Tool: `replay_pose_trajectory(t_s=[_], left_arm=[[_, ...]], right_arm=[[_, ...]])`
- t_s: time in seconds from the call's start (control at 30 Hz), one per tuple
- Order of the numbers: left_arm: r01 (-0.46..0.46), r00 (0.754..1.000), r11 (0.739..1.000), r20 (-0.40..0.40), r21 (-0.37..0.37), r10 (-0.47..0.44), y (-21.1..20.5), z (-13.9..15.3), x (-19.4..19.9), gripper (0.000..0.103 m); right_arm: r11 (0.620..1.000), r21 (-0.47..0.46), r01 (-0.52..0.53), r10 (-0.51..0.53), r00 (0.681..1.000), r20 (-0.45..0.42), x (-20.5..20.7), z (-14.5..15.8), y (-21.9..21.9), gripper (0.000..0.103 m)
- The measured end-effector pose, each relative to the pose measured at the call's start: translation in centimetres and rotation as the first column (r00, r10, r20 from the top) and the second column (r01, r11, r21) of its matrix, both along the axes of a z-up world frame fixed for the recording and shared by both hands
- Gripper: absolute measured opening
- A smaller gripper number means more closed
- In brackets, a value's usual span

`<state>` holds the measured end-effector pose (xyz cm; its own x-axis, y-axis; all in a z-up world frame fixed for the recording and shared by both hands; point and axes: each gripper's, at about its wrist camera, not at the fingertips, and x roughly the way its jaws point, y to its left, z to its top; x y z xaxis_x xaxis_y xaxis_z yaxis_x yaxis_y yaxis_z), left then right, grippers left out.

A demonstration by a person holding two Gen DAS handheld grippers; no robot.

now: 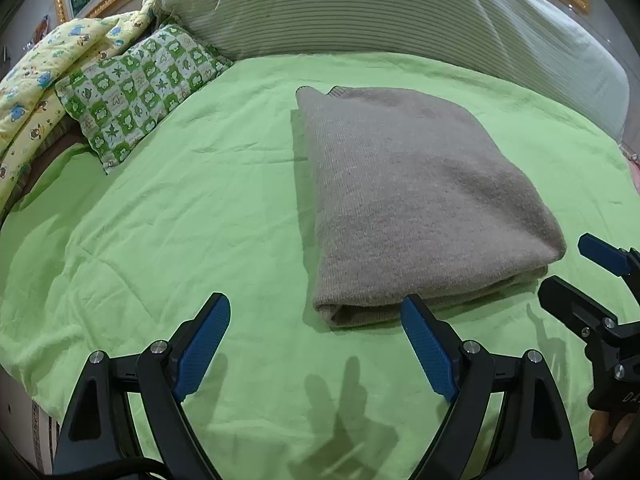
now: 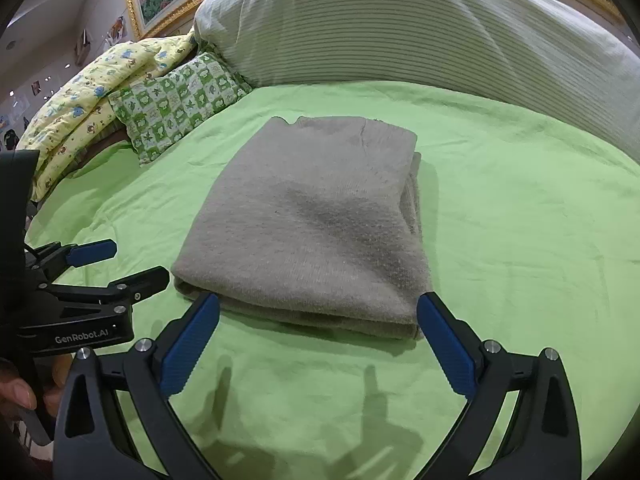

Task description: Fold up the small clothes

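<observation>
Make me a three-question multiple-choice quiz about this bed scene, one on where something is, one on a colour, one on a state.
1. Where does the green-and-white checked pillow lie relative to the grey knitted sweater?
A. far left of it
B. on top of it
C. under it

2. What colour is the bed sheet?
A. white
B. light green
C. dark blue

3. What state is the sweater in?
A. spread flat, unfolded
B. folded into a stacked rectangle
C. held up in the air

Answers:
1 A: the green-and-white checked pillow sits far left of the grey knitted sweater.
2 B: the bed sheet is light green.
3 B: layered edges show at its near end, and both the left gripper and the right gripper are open and empty.
</observation>
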<state>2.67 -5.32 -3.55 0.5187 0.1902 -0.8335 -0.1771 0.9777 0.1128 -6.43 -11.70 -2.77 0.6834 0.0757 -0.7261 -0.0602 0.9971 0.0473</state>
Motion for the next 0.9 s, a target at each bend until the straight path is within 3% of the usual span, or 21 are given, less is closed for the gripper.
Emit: replay_pose_trajectory(t_s=[0.9], left_arm=[[-0.002,1.0,1.0,0.007,-0.013,0.002,-0.18,0.75,0.41,0.088]], right_arm=[[1.0,0.019,0.011,-0.011,1.0,-0.007,0.71,0.29,-0.34,0.099]])
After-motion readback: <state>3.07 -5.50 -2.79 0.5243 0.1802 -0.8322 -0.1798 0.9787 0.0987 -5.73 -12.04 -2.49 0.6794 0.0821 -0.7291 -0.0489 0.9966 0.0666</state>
